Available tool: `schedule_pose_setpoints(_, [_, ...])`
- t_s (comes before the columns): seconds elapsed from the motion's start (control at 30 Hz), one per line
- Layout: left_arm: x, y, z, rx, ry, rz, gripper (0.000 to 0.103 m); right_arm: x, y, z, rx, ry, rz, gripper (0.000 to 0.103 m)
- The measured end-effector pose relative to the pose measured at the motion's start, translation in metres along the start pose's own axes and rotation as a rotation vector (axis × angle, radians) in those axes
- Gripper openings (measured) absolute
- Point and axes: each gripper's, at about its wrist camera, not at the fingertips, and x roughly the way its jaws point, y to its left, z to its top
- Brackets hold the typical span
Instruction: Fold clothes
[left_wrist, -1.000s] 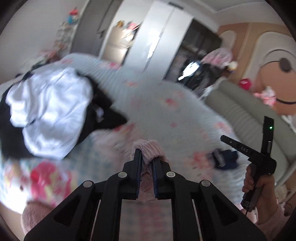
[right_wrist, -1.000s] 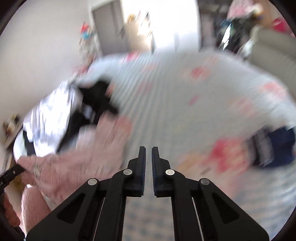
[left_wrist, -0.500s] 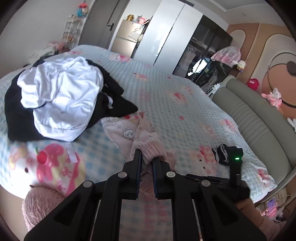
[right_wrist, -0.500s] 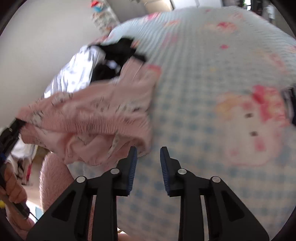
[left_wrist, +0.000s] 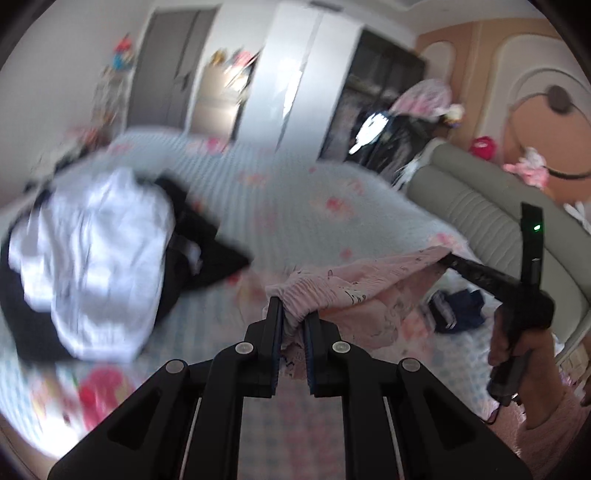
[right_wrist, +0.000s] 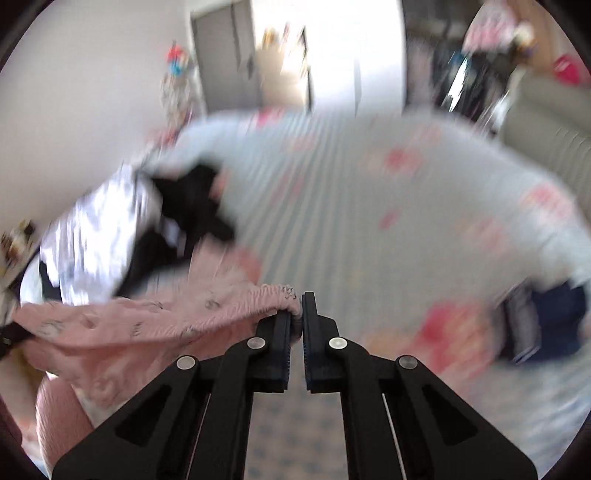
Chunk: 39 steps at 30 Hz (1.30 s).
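My left gripper (left_wrist: 291, 314) pinches one end of the pink garment's (left_wrist: 332, 295) gathered waistband; my right gripper (right_wrist: 295, 314), its jaws having just closed, clamps the other end, so the cloth hangs stretched between them above the bed (left_wrist: 295, 192). Beyond my fingers spreads a pale checked sheet with pink cartoon prints. Ahead to the left lies a white and black clothes pile (left_wrist: 96, 258), to the right a dark blue garment (right_wrist: 546, 325). Farther off stand a padded headboard (left_wrist: 480, 206) and wardrobe (left_wrist: 295, 74), blurred.

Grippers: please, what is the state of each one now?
Left gripper: closed, holding the pink garment.
Right gripper: just closed, holding the same garment's gathered edge.
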Motion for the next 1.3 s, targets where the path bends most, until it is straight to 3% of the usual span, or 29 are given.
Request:
schedule_pose_setpoints(0.1, [-0.039,-0.048,0.041,0.108,-0.182,-0.052,0.012,-0.076,-0.02,0.042,0.03,-0.182,-0.01,0.004])
schedule_pose_setpoints(0.2, [-0.052,-0.072,0.059,0.128,-0.207,-0.067,0.015,-0.148,-0.036,0.056,0.033,-0.313,-0.022,0.004])
schedule_pose_setpoints(0.3, [-0.014,-0.081,0.061,0.115,-0.099,-0.122,0.015,-0.177,-0.053,0.052,0.039,-0.322,-0.047,0.004])
schedule_pose_setpoints(0.4, [0.072,-0.095,0.072,0.172,0.074,-0.061,0.012,-0.141,-0.07,0.054,0.01,-0.213,-0.159,0.004])
schedule_pose_setpoints(0.47, [0.103,-0.115,0.09,0.239,0.096,-0.023,0.01,-0.115,-0.095,0.06,0.015,-0.131,-0.203,0.004])
schedule_pose_setpoints(0.57, [0.083,-0.148,0.134,0.298,0.0,-0.077,0.01,-0.113,-0.12,0.091,0.05,-0.147,-0.218,0.004])
schedule_pose_setpoints(0.67, [0.035,-0.167,0.159,0.368,-0.141,-0.067,0.01,-0.169,-0.122,0.122,0.049,-0.297,-0.218,0.004])
schedule_pose_setpoints(0.73, [0.014,-0.166,0.155,0.389,-0.195,-0.034,0.012,-0.199,-0.12,0.127,0.061,-0.362,-0.19,0.004])
schedule_pose_setpoints(0.83, [0.001,-0.147,0.125,0.355,-0.173,-0.009,0.012,-0.228,-0.11,0.112,0.085,-0.408,-0.131,0.004])
schedule_pose_setpoints(0.9, [0.0,-0.125,0.089,0.31,-0.11,-0.001,0.012,-0.228,-0.099,0.08,0.088,-0.376,-0.1,0.004])
schedule_pose_setpoints(0.97, [0.018,-0.097,0.034,0.235,0.021,-0.005,0.013,-0.208,-0.093,0.029,0.095,-0.301,-0.089,0.004])
schedule_pose_setpoints(1.07, [0.072,-0.062,-0.05,0.145,0.295,0.01,0.013,-0.139,-0.084,-0.065,0.104,-0.057,-0.134,0.005])
schedule_pose_setpoints(1.1, [0.092,-0.052,-0.079,0.122,0.393,0.019,0.013,-0.109,-0.084,-0.098,0.118,0.065,-0.135,0.005])
schedule_pose_setpoints(1.17, [0.124,-0.041,-0.125,0.166,0.548,0.081,0.013,-0.054,-0.084,-0.159,0.152,0.295,-0.122,0.005])
schedule_pose_setpoints(1.23, [0.133,-0.034,-0.147,0.163,0.617,0.095,0.013,-0.034,-0.084,-0.194,0.197,0.401,-0.12,0.007])
schedule_pose_setpoints(1.3, [0.117,-0.024,-0.142,0.069,0.571,0.02,0.023,-0.036,-0.083,-0.208,0.234,0.418,-0.109,0.011])
